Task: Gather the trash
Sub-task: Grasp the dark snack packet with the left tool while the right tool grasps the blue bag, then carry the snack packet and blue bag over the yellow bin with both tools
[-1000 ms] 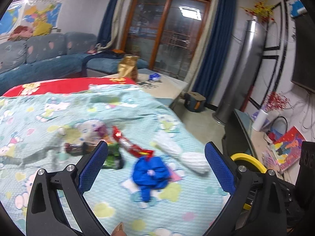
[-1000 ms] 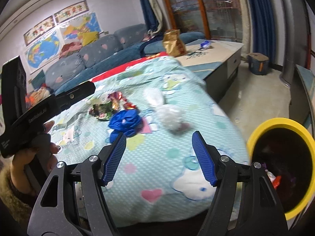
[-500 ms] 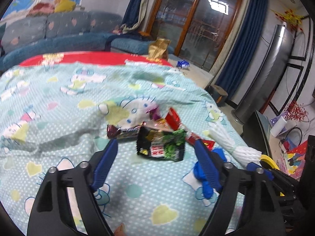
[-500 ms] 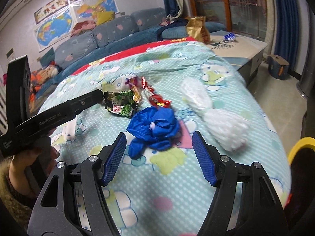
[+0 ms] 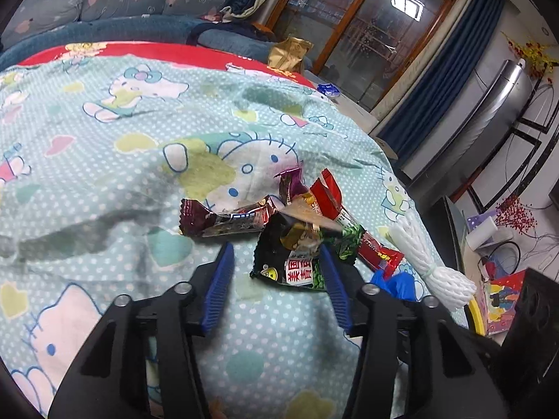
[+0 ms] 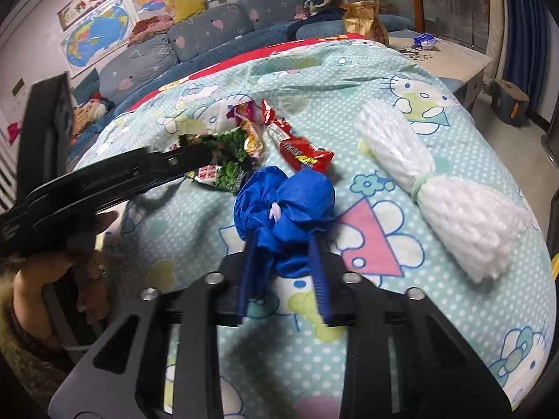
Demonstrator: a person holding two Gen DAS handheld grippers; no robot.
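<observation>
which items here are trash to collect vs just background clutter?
Trash to collect:
- green snack packet
- brown wrapper
- red wrapper
- blue plastic bag
- white foam netting

Lying about:
- gold bag
- sofa
- wall maps
- patterned blanket

Cartoon-print bedspread (image 6: 436,314) bears snack wrappers (image 5: 297,244), blue bag (image 6: 286,209), white foam netting (image 6: 436,188).

Left gripper (image 5: 277,272) hovers low with jaws parted; right gripper (image 6: 283,272) has jaws narrowed.
</observation>
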